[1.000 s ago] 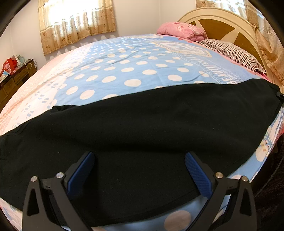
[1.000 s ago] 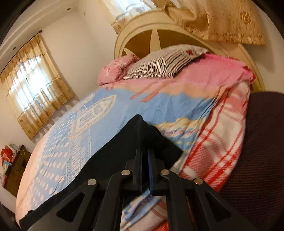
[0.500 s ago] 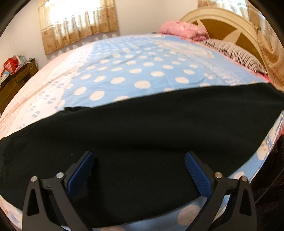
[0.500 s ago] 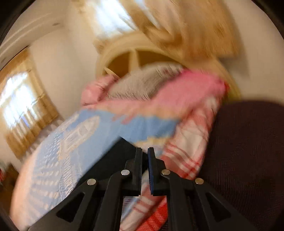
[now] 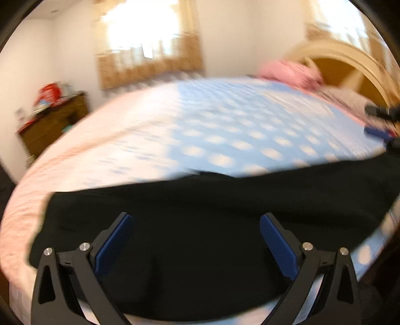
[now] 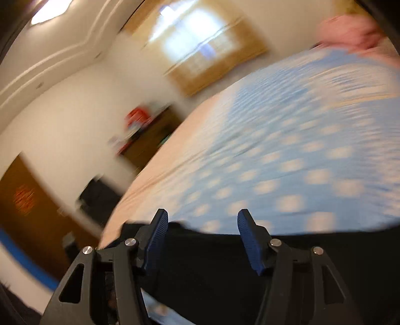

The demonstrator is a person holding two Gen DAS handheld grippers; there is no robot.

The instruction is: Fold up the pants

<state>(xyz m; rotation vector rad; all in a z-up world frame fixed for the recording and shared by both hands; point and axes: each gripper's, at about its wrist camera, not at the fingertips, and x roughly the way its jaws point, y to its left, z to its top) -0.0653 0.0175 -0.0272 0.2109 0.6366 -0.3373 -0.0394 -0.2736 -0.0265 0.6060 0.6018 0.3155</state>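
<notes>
Black pants (image 5: 212, 225) lie spread in a long band across the near edge of the bed (image 5: 225, 130), on a bedspread (image 5: 120, 150) that is blue with white dots over the middle and pink toward the foot. The cloth runs from the lower left of the left wrist view to its right border; the far edge shows a slight step near the middle.

Left hand-held gripper (image 5: 196, 240): jaws wide apart, blue pads (image 5: 113, 242) clear of each other, nothing between them. It hangs over the pants; contact with the cloth cannot be told.

Right hand-held gripper (image 6: 200, 237): jaws have just been opening and now stand partly apart, empty, with the blue pads (image 6: 156, 240) showing. It hangs over the black cloth (image 6: 225, 275) near its far edge and points along the bed toward the foot. In the left wrist view the same gripper (image 5: 380, 122) shows small at the right border, over the bedspread, near the striped pillow.

Both views are motion-blurred.

Surroundings: curtained window (image 5: 147, 42) on the far wall; wooden dresser (image 5: 50, 125) at left with a red item (image 5: 51, 91) and other clutter on top; pink pillow (image 5: 290, 71) and arched cream headboard (image 5: 350, 65) at right. The right wrist view also shows a brown door (image 6: 30, 212) and a ceiling light (image 6: 50, 10).
</notes>
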